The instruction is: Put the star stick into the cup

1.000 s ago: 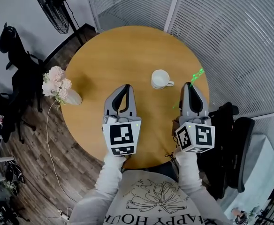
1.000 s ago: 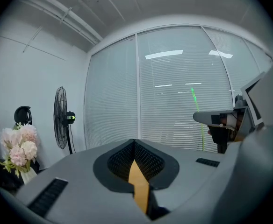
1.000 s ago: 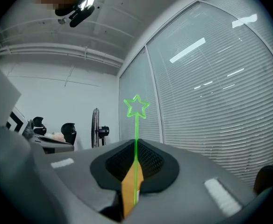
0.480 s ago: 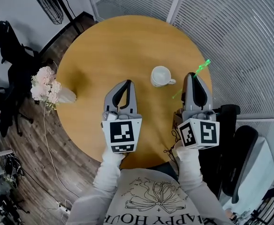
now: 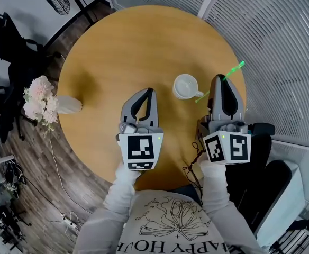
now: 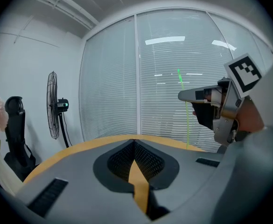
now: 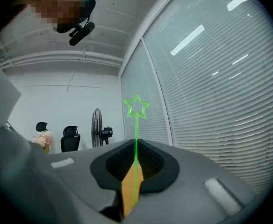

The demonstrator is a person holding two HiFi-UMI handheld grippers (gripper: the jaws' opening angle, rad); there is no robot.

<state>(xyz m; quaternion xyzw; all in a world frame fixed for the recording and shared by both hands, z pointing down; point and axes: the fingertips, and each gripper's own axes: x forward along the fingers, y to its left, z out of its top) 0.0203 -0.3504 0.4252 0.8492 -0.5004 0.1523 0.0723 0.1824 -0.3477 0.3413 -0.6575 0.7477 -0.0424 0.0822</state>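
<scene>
Two jaws of my right gripper (image 5: 221,81) clamp the thin green plastic star stick (image 5: 234,71), just beside the white ceramic cup (image 5: 186,86) on the round wooden table (image 5: 133,46). My left gripper (image 5: 146,92) has its jaws together, empty.

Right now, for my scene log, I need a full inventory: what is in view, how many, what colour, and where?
table: one, round, light wood, centre.
cup: one, white, on the table, right of centre.
star stick: one, green, clamped in the right gripper.
flowers: one bunch, pink, table's left edge.
fan: one, black, on the floor beyond the table.
chairs: at least two, black, floor left and right of the table.
blinds: white, along the windows.
left gripper: one, grey, jaws together, empty, over the table.
right gripper: one, grey, shut on the star stick.
sleeves: two, pale grey, bottom of head view.
</scene>
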